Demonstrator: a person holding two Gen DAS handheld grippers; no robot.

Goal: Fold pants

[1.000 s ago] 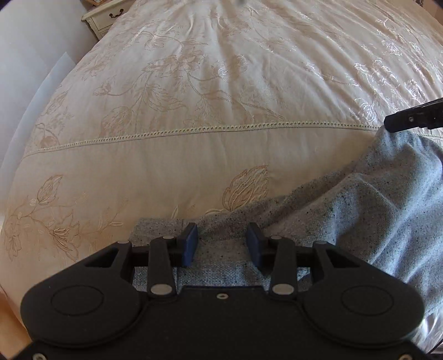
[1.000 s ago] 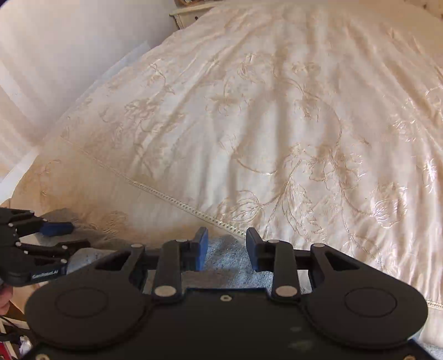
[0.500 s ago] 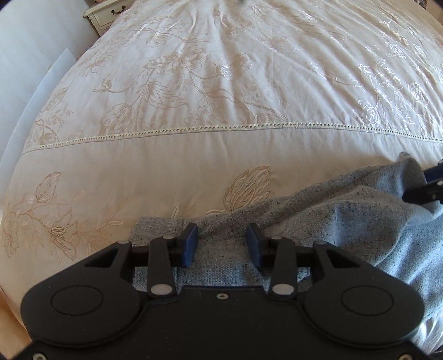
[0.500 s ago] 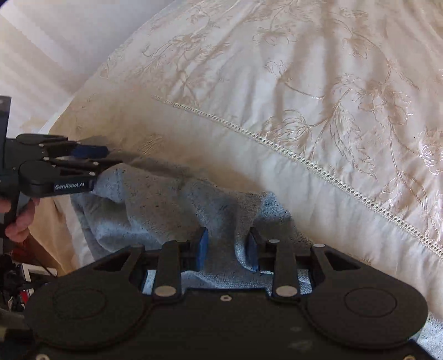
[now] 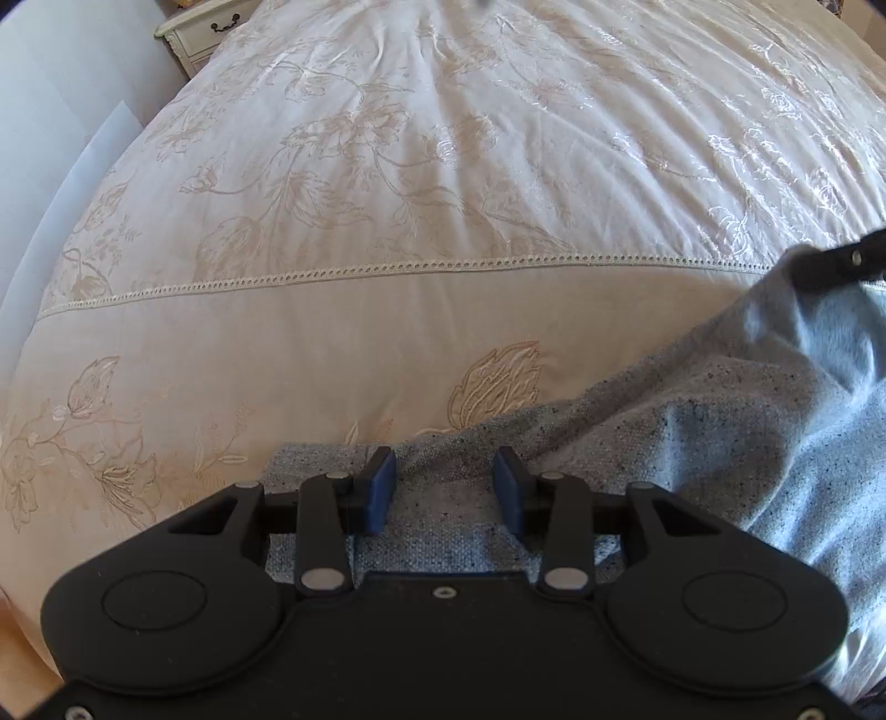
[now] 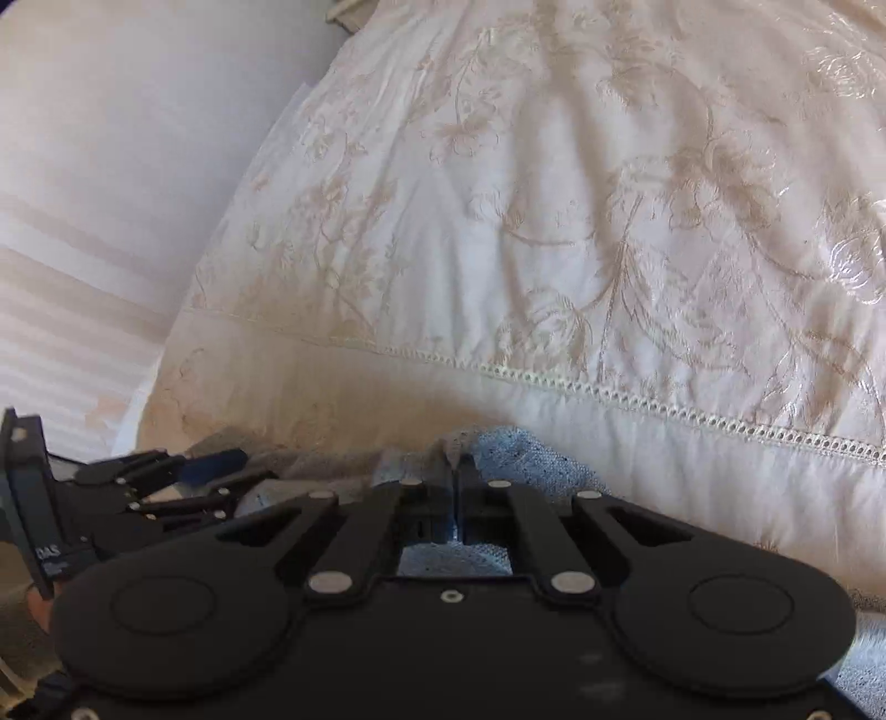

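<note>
One pants (image 5: 720, 443), two grippers: left gripper (image 5: 443, 482), right gripper (image 6: 455, 487).

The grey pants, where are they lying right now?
The pants lie on the near edge of the bedspread, low and right in the left wrist view, below its lace seam, under both grippers.

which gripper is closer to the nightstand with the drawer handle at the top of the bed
Left. The left gripper sits at the pants' end on the nightstand's side of the bed; the right gripper, shut on the pants, is farther across.
</note>
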